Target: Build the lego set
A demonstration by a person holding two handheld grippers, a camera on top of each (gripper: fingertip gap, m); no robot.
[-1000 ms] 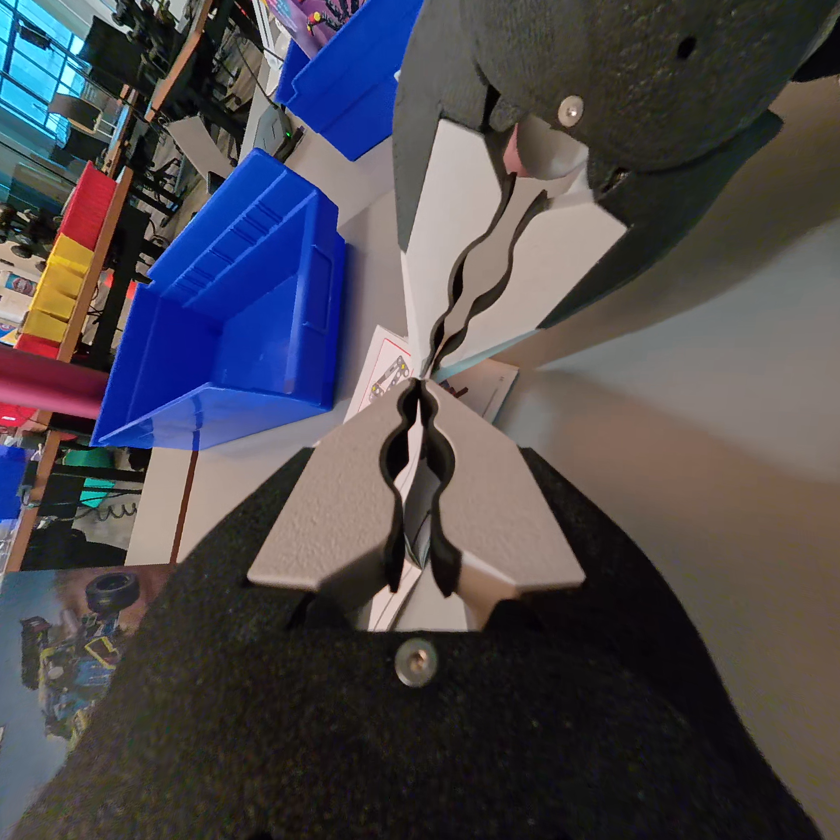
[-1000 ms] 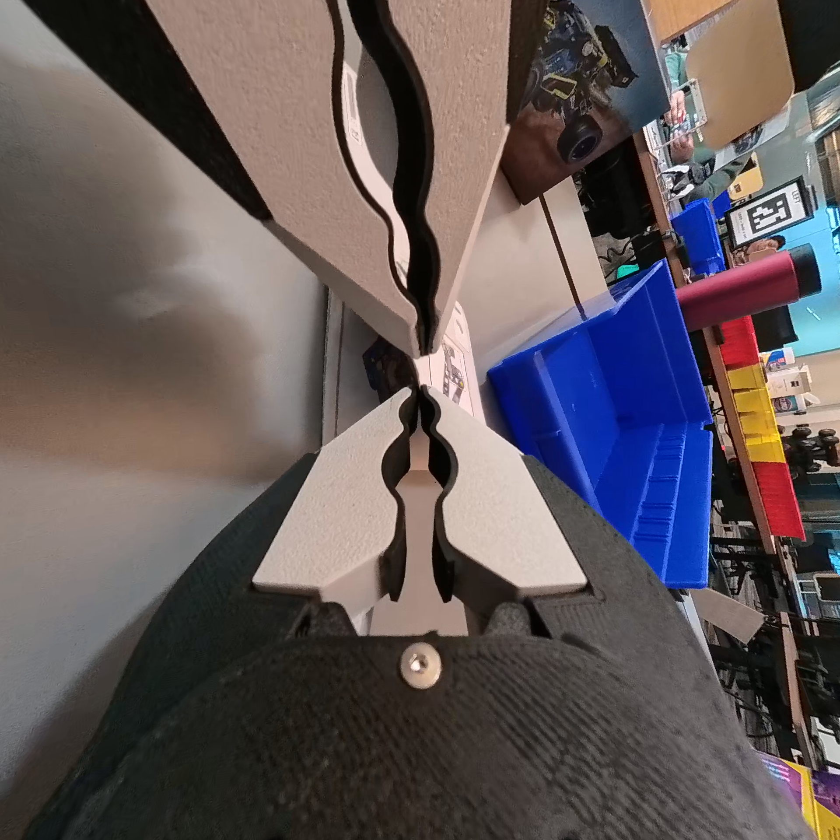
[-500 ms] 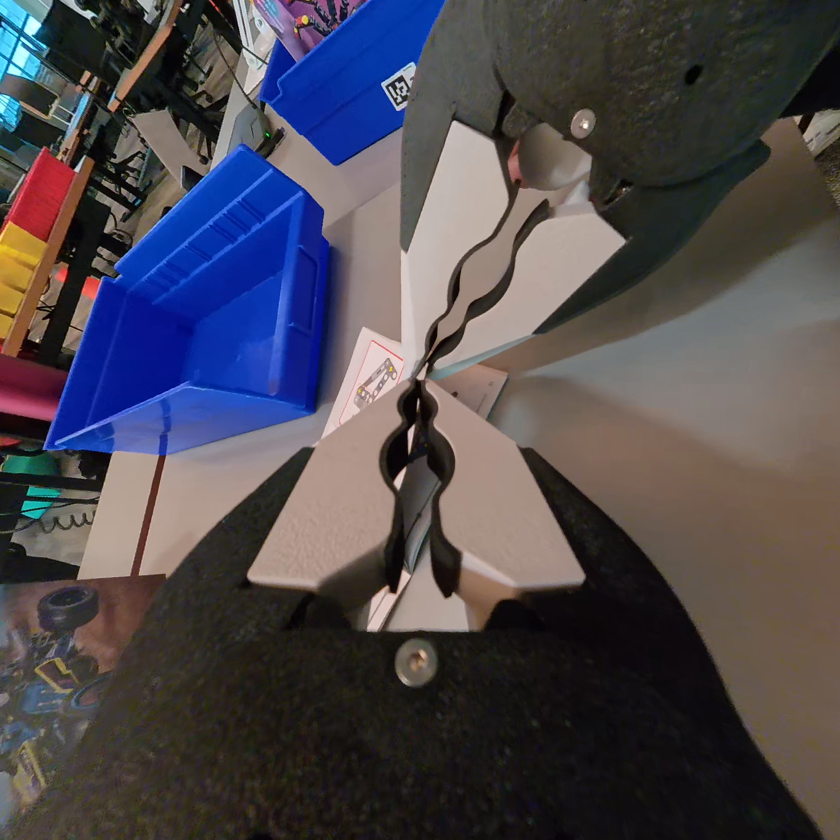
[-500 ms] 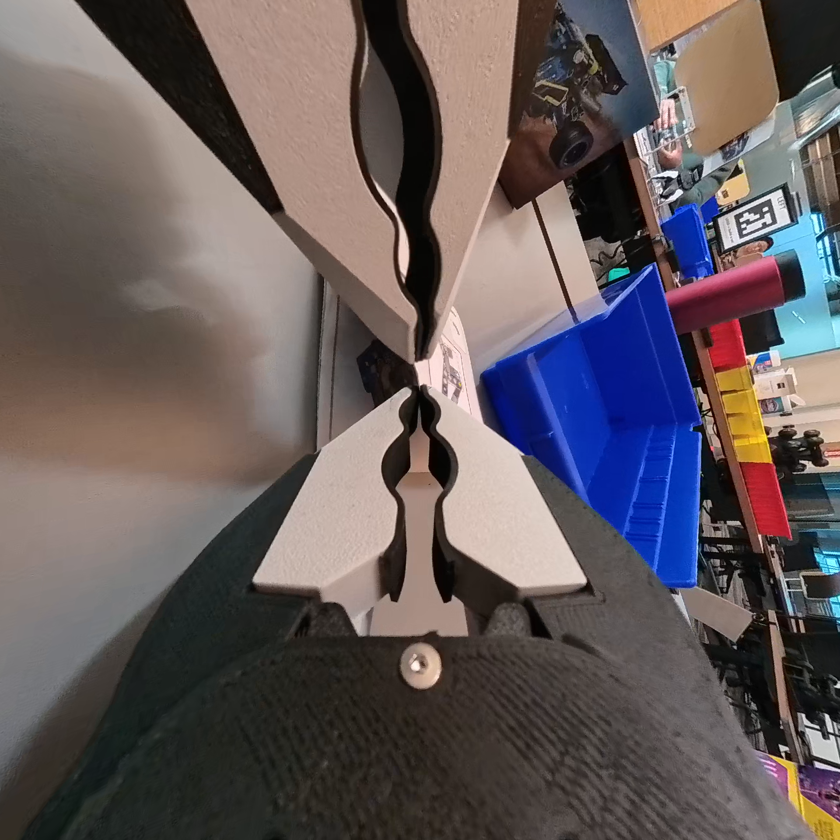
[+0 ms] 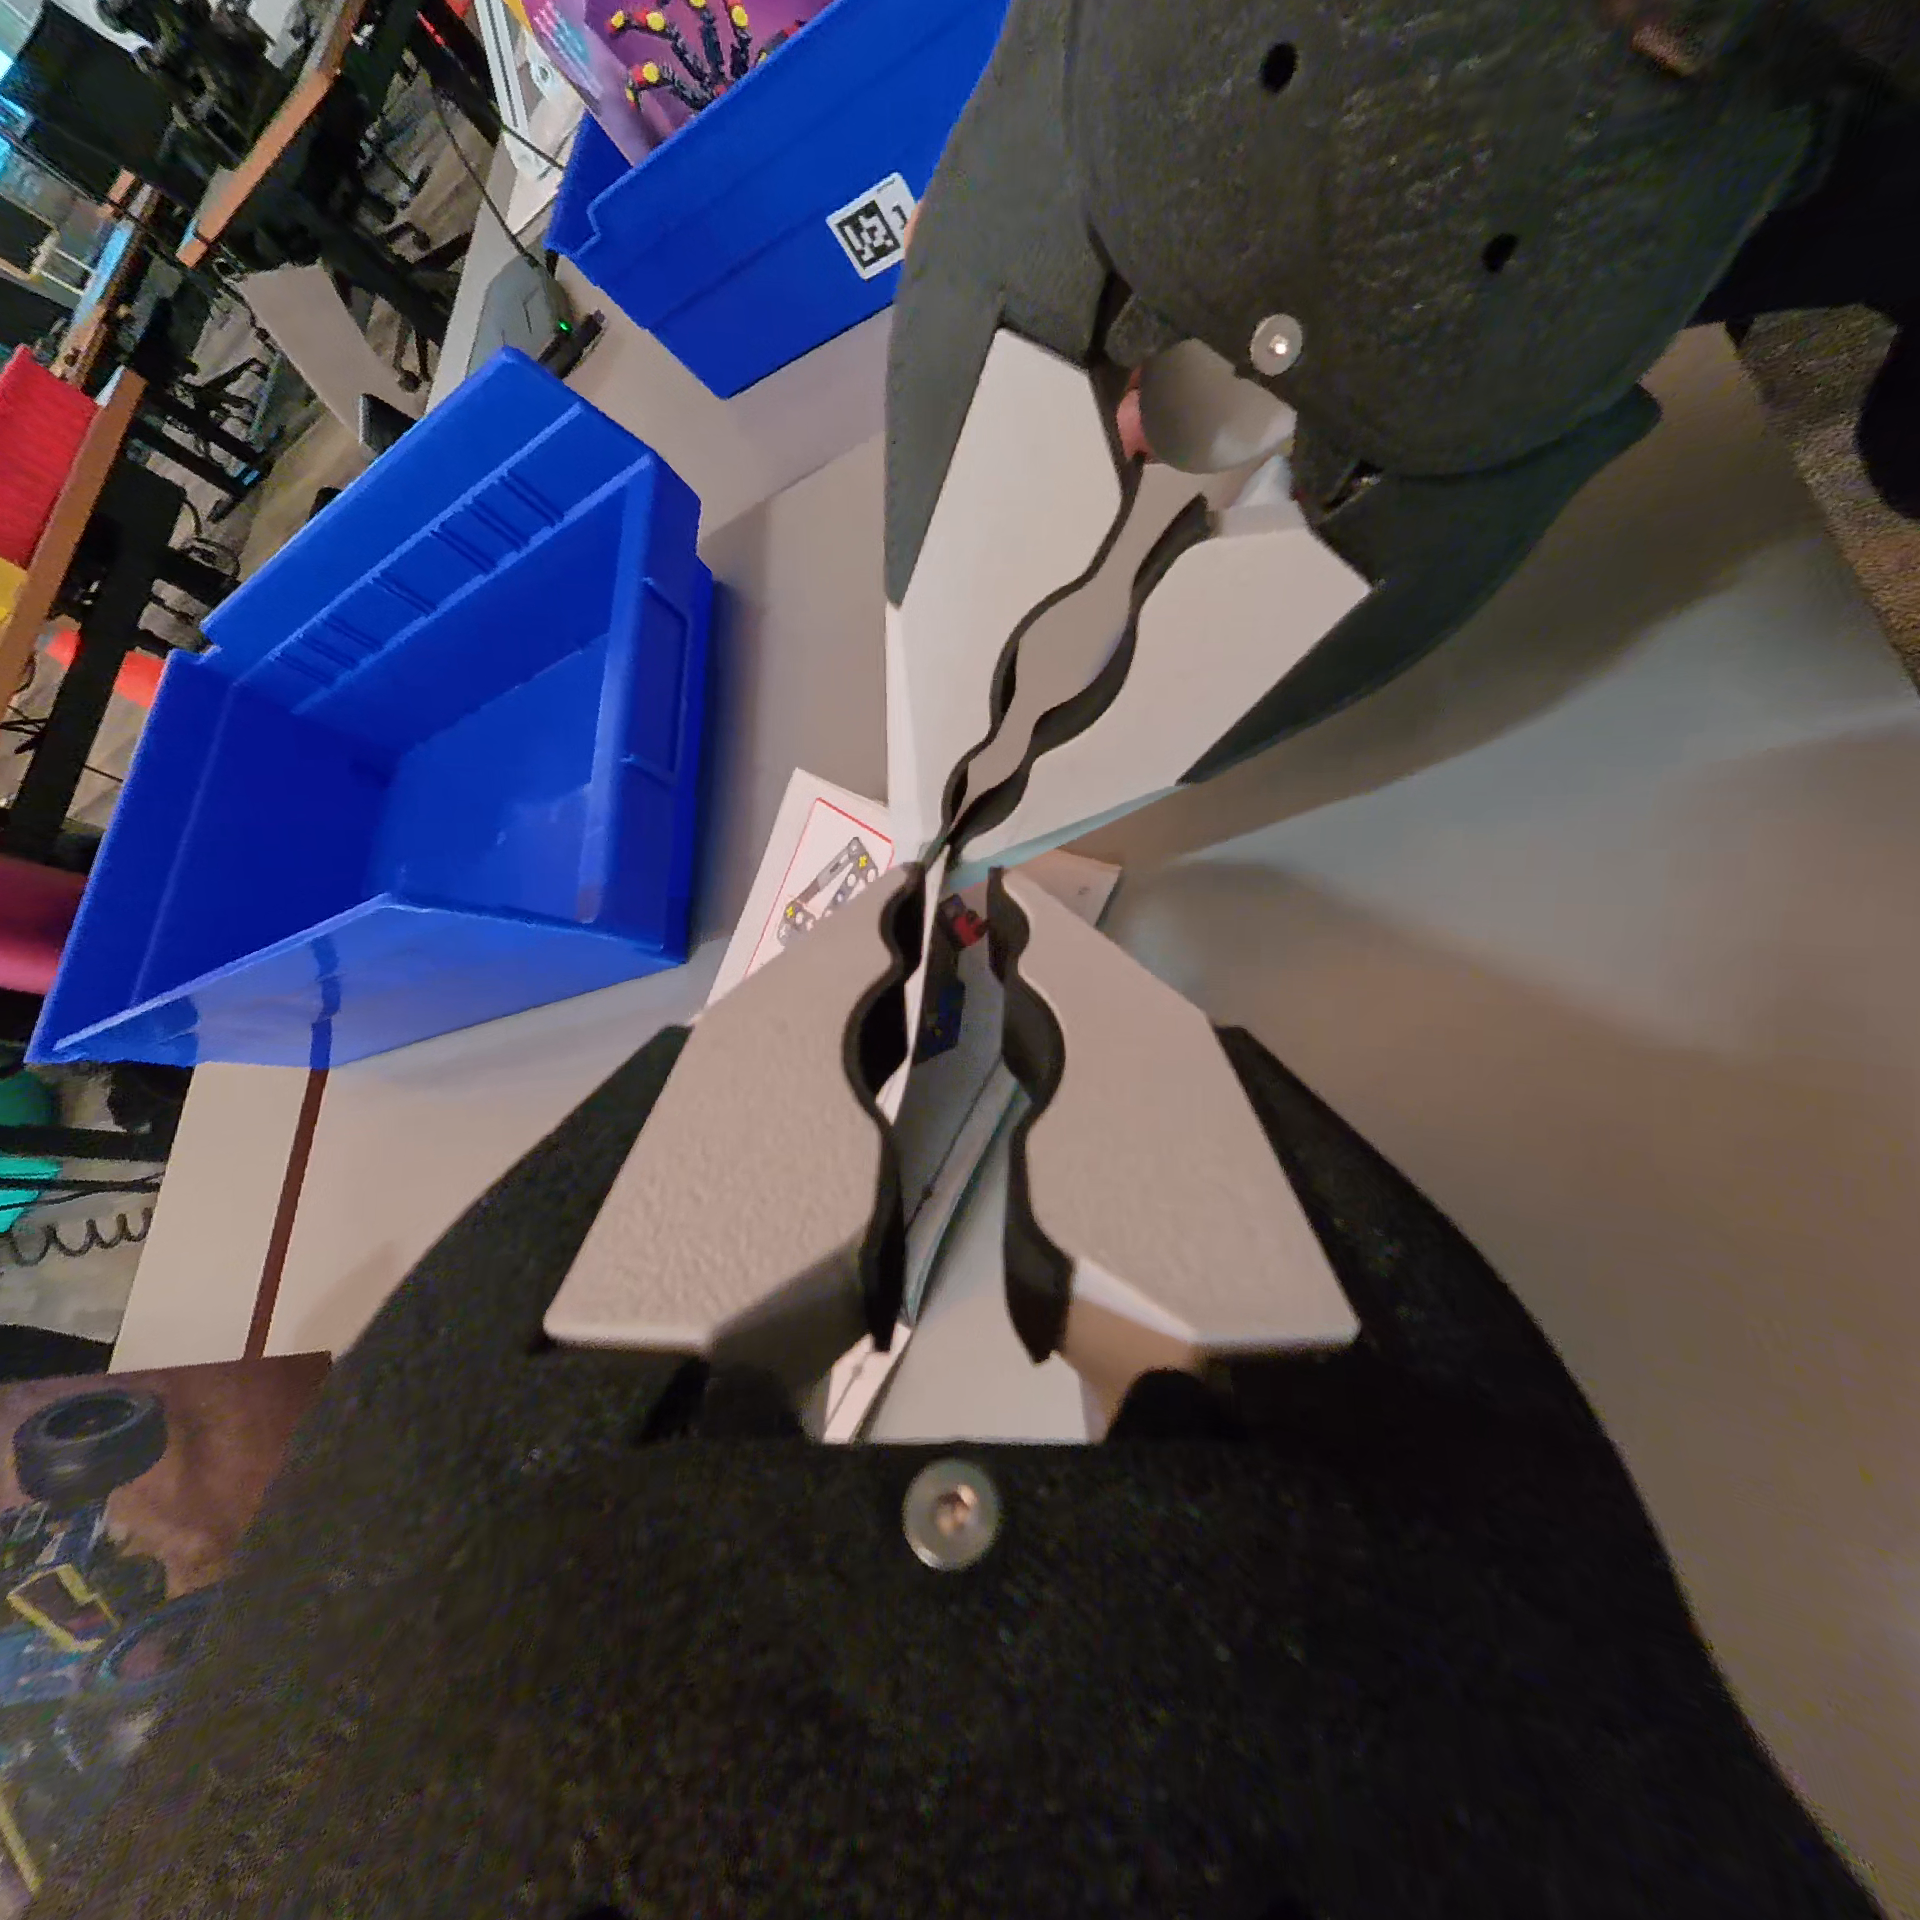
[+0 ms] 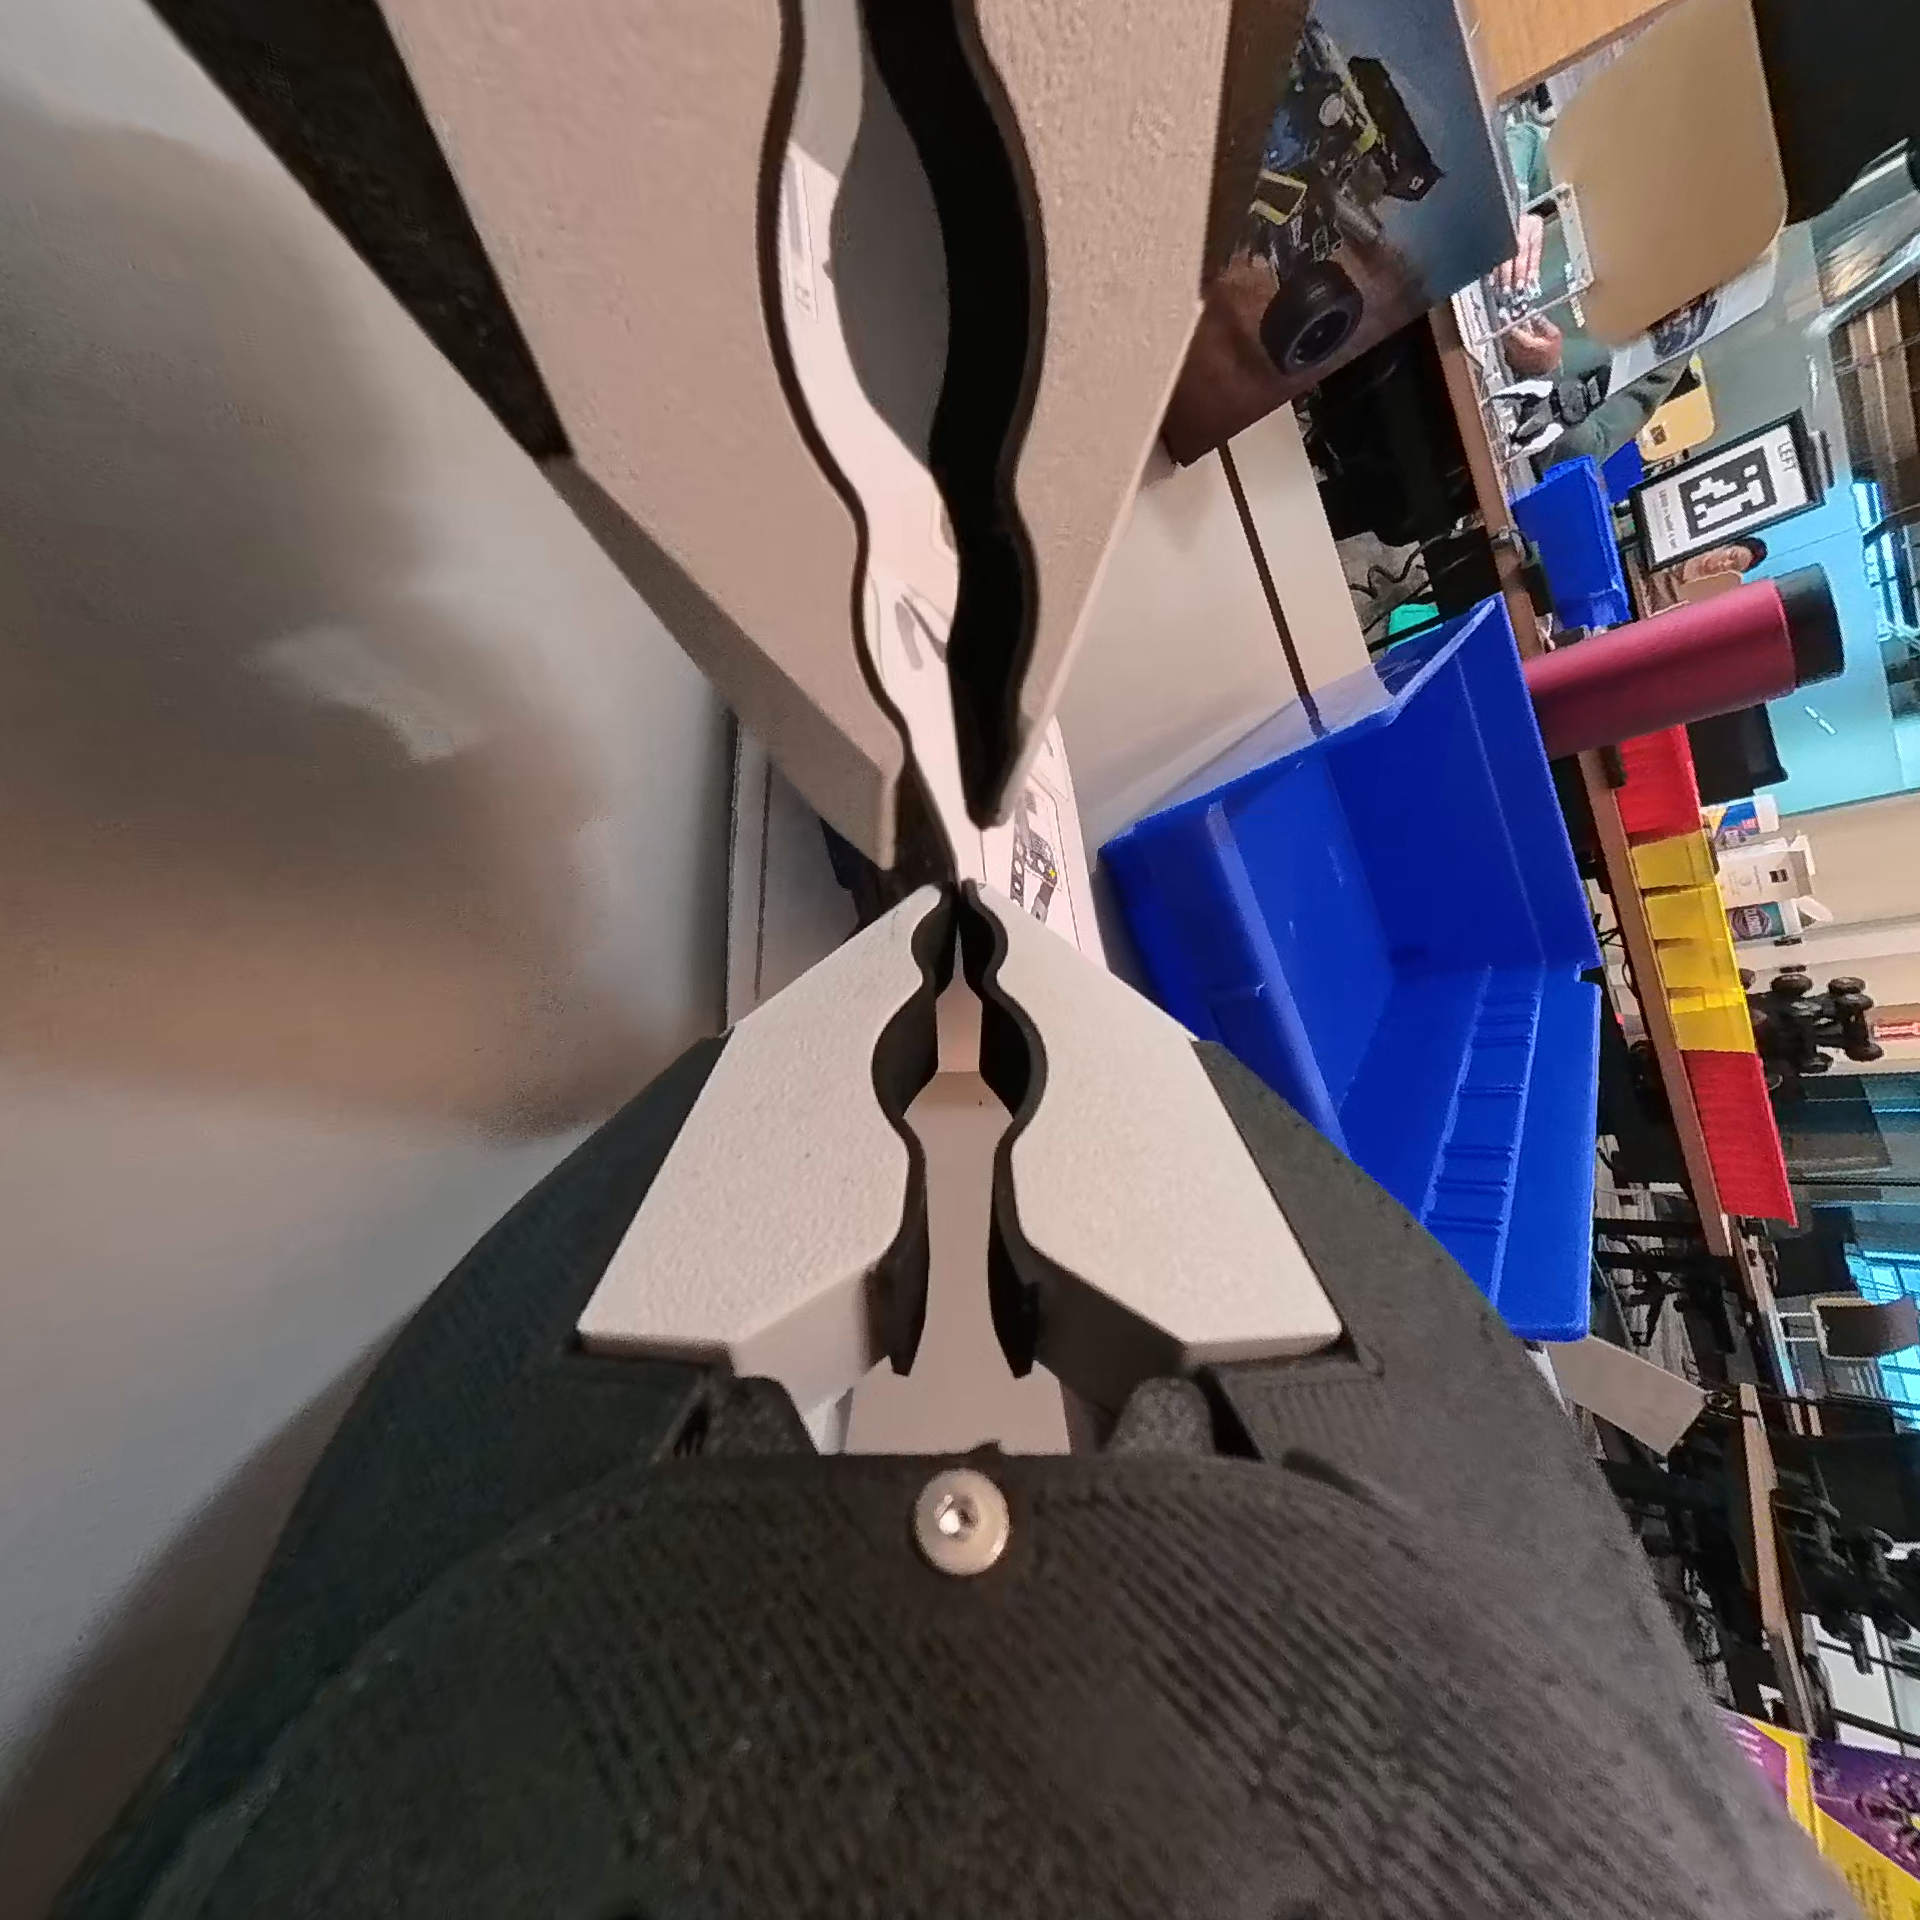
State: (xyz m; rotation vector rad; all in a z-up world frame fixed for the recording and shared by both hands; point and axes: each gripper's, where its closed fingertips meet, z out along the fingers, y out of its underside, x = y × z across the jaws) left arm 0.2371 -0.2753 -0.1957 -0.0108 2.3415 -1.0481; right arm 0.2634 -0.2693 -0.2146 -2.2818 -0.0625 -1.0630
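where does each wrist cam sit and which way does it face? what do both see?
Left wrist view: on the left gripper, looking along its slightly parted fingers across the white table toward a blue bin; the right gripper meets it tip to tip.
Right wrist view: on the right gripper, fingertips together, facing the opposite way; the left gripper enters from above, the bin at right.
Shared: both grippers, the printed booklet at their tips, bin, table.

A thin booklet [image 5: 831, 873] with printed building pictures stands on its edge between two blue bins' table side. The right gripper [image 6: 961, 894] pinches its page; the left gripper [image 5: 951, 894] is slightly parted around a sheet.
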